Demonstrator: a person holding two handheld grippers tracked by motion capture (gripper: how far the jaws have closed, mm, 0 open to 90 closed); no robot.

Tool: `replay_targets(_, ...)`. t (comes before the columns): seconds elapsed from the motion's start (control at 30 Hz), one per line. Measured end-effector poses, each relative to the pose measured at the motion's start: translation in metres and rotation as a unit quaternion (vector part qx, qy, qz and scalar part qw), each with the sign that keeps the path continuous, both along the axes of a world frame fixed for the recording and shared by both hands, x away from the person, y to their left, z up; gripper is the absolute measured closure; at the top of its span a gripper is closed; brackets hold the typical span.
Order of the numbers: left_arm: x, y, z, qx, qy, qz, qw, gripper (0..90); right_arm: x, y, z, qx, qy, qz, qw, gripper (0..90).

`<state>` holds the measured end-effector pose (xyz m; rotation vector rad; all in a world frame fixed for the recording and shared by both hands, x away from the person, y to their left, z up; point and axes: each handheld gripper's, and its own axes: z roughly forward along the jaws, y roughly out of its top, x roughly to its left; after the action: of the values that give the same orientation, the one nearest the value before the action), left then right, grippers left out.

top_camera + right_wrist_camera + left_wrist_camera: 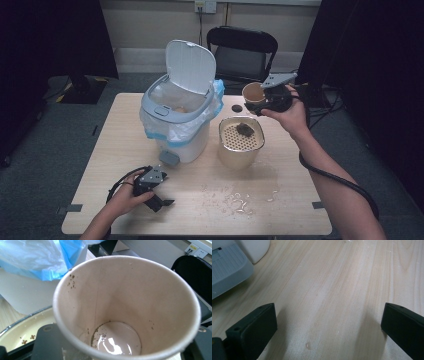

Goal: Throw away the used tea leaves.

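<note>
Right hand-held gripper raised above the far right part of the desk, forearm stretched forward from the lower right corner, wrist bent inward, grey three-cornered plate on top. Jaws partway closed and clamped on a paper cup, one black pad on each side of its wall. Cup tipped toward the camera in the right gripper view, mouth open, a film of pale liquid at the bottom and brown specks up the inner wall. Held just above and behind the cream strainer pot, which carries a dark clump on its perforated insert.

Left hand-held gripper low at the near left of the desk, hand wrapped around its body, forearm entering from the bottom edge. Jaws spread wide, nothing between them, bare wood beneath. Just beyond, the white pedal bin, lid up, blue-edged liner folded over its rim. Small dark disc beside the strainer pot; droplets scattered on the near wood.
</note>
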<state>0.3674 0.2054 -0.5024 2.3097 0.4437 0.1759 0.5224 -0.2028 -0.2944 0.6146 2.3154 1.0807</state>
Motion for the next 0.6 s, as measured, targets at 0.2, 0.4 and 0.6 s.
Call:
replay_targets(0.2,0.0,0.0,0.001,0.003,0.002,-0.003,1.0,0.0,0.001,0.005,0.005,0.01,0.006,0.007,0.9999,31.8)
replay_targets(0.4,0.0,0.0,0.001,0.003,0.002,-0.003,1.0,0.0,0.0,0.01,0.006,0.001,0.01,0.01,0.9999,31.7)
replay_targets(0.6,0.0,0.0,0.001,0.003,0.003,-0.003,1.0,0.0,-0.001,0.012,0.008,0.003,0.012,0.015,0.9998,31.7)
